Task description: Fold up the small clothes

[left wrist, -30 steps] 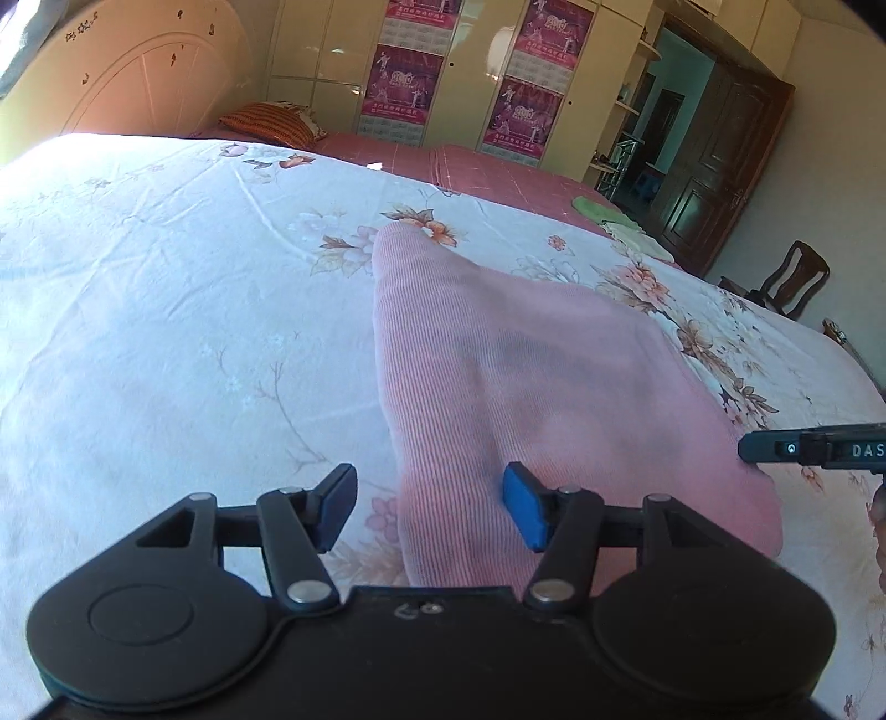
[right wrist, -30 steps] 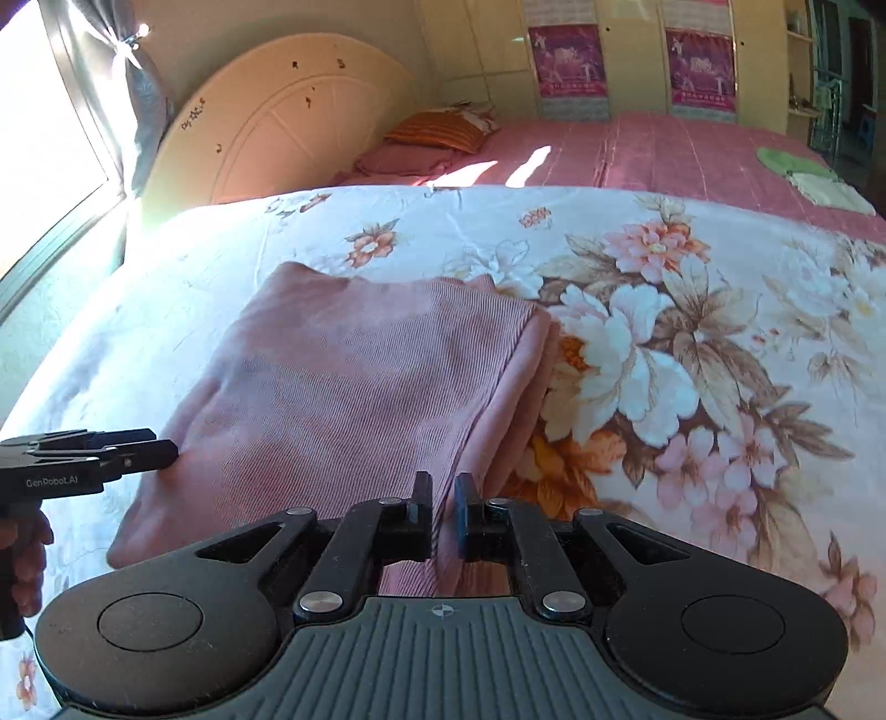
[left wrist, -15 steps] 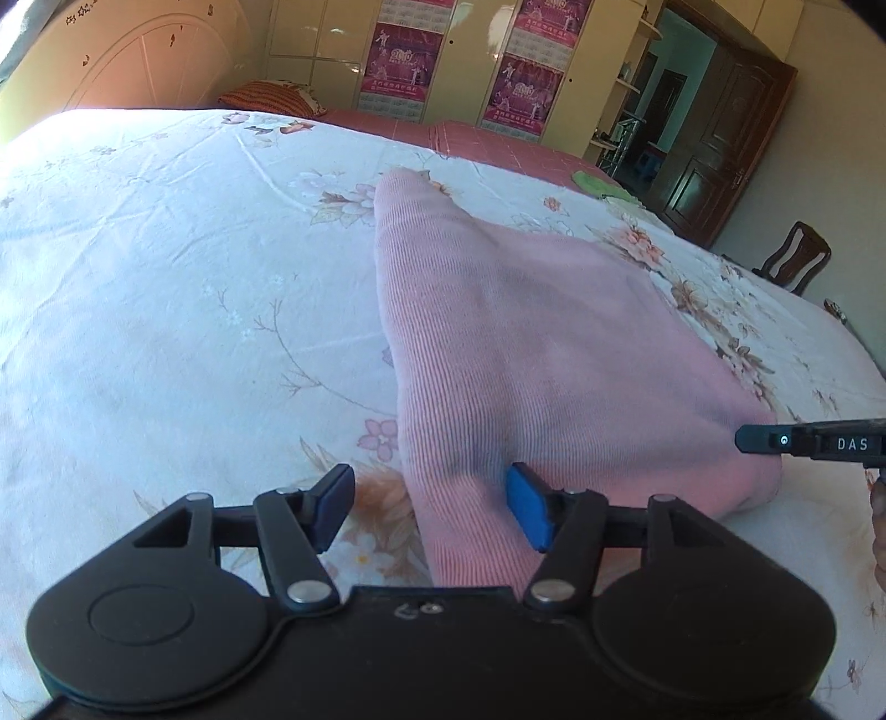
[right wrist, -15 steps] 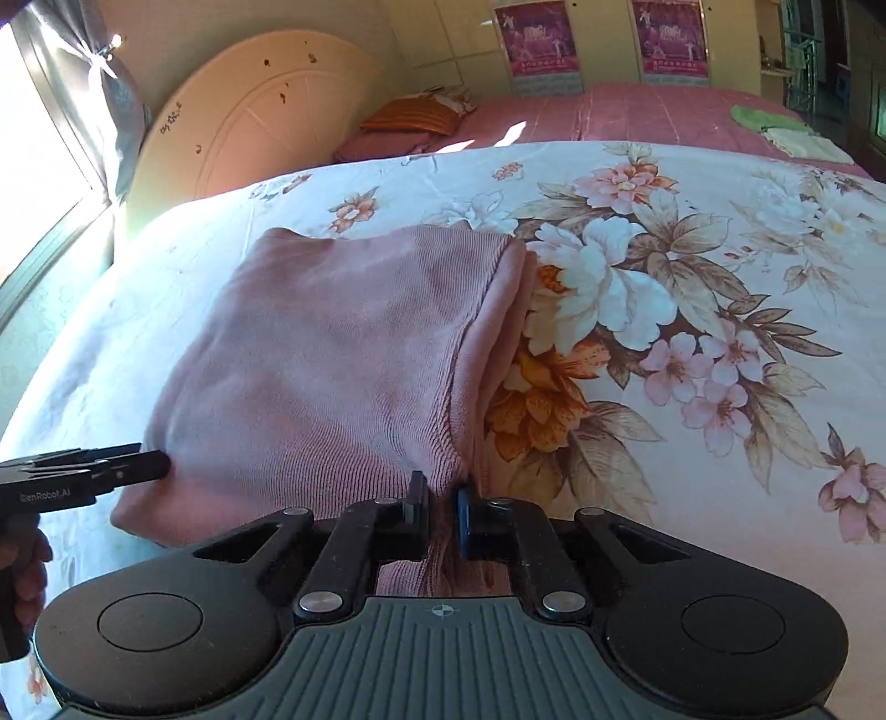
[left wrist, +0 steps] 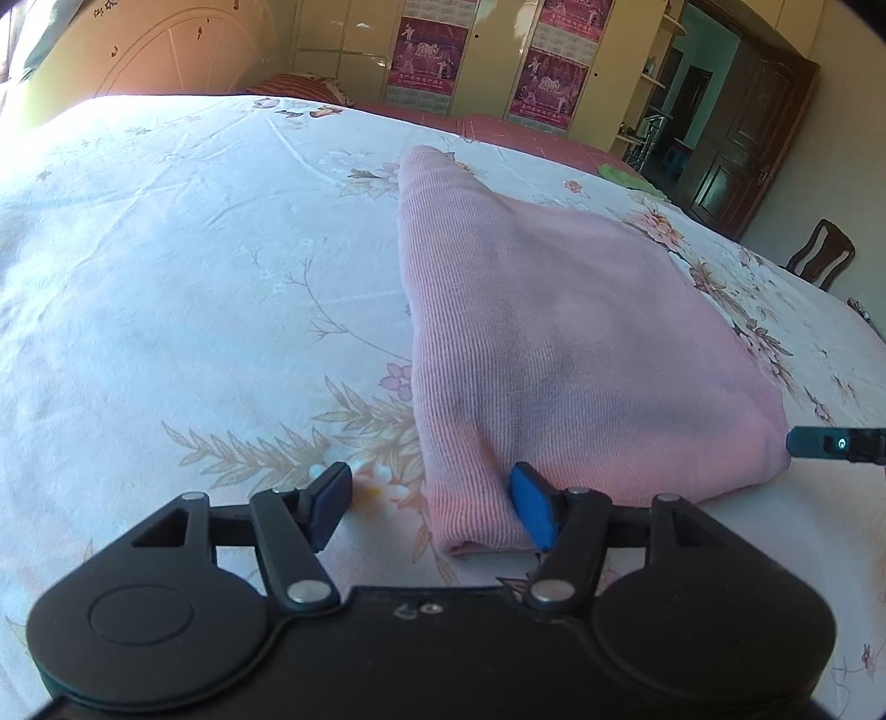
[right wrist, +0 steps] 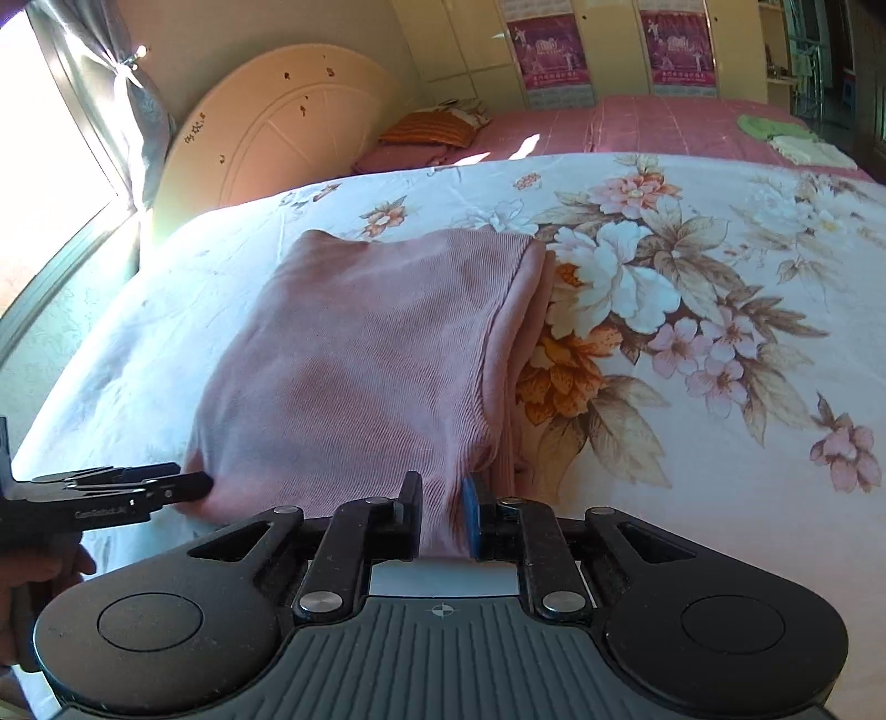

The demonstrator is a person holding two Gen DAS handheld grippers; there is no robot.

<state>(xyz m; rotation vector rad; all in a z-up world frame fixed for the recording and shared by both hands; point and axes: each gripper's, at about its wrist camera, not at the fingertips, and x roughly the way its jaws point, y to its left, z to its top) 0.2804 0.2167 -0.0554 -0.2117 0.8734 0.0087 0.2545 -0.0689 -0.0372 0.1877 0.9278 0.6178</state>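
Folded pink ribbed knit garment (right wrist: 354, 376) lies flat on floral bedsheet (left wrist: 166, 288), near my edge of bed. My left gripper (left wrist: 432, 512) stands with jaws well apart, straddling garment's near-left corner; right pad touches fabric edge, left pad over bare sheet. My right gripper (right wrist: 443, 515) narrow, jaws just opening slightly, near-right corner of garment between pads; whether pads press cloth, I cannot tell. 2 purple posters (left wrist: 426, 50) on wardrobe behind.

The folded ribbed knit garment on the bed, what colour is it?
Pink, seen best in the left wrist view.
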